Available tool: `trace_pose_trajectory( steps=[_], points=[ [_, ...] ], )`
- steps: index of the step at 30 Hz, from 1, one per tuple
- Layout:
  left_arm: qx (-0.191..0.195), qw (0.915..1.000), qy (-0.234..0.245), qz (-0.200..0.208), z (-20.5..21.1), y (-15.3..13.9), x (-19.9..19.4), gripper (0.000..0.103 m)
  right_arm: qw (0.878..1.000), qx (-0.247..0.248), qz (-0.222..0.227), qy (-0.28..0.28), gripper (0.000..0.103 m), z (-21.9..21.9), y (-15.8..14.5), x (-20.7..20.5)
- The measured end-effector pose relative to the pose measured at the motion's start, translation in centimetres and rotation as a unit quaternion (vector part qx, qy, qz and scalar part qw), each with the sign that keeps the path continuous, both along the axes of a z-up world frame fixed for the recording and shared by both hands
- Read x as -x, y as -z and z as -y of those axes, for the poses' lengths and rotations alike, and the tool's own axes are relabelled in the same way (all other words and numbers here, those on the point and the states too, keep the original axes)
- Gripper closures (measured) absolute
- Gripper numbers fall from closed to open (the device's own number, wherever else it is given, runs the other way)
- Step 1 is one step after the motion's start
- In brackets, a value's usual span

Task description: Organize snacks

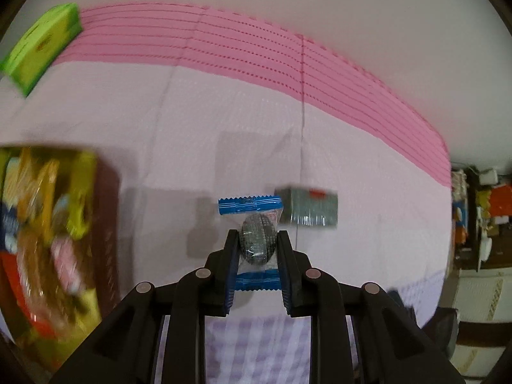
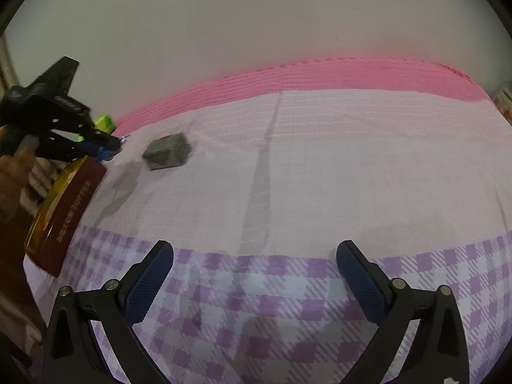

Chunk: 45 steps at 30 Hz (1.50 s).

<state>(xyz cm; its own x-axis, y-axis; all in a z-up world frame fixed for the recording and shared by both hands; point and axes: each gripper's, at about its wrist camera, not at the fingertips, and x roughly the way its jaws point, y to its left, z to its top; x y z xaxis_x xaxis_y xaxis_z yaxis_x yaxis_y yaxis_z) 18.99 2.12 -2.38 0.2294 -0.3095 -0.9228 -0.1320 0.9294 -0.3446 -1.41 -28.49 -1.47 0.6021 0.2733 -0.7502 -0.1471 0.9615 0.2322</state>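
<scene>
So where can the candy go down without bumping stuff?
The cloth is bare right of the grey packet, up to the pink border. It is crowded on the left, by the snack box and green box.

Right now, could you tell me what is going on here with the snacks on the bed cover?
The left gripper is shut on a blue-ended snack packet with a dark round treat inside, held above the pink cover. A grey snack pack lies on the cover just beyond it. A box of assorted snacks sits to the left, and a green box lies farther back. The right gripper is open and holds nothing.
</scene>
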Motion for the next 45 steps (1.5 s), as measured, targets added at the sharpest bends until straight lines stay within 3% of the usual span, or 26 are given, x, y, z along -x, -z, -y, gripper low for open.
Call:
trace_pose_trajectory(
  steps=[7,12,19,22,28,37,45],
  points=[
    [0.006,0.9994,-0.016,0.032,-2.8,-1.7,6.5,0.079,0.997,-0.011,0.021,-0.069,0.003,-5.3,-1.5,-2.8],
    [0.014,0.9985,-0.031,0.044,-5.5,-2.8,9.6,0.079,0.998,-0.026,-0.006,-0.051,0.003,-10.2,-0.6,-8.1],
    [0.015,0.9969,-0.047,0.062,-9.0,-4.2,12.4,0.079,0.997,0.074,-0.002,-0.013,0.004,-15.5,1.1,-11.9],
    [0.011,0.9959,-0.055,0.071,-10.3,-4.6,13.4,0.079,0.995,0.093,-0.008,-0.023,0.043,-16.3,1.4,-12.7],
    [0.011,0.9931,-0.082,0.084,-12.8,-4.9,15.0,0.079,0.996,0.065,-0.012,-0.066,0.044,-14.2,0.9,-10.8],
    [-0.010,0.9904,-0.101,0.094,-15.5,-4.3,17.6,0.079,0.997,0.072,0.005,-0.019,0.044,-8.6,0.6,-3.2],
    [-0.030,0.9919,-0.087,0.088,-15.5,-2.4,18.6,0.079,0.998,0.061,-0.001,0.004,0.044,-7.1,0.6,-2.9]
  ],
)
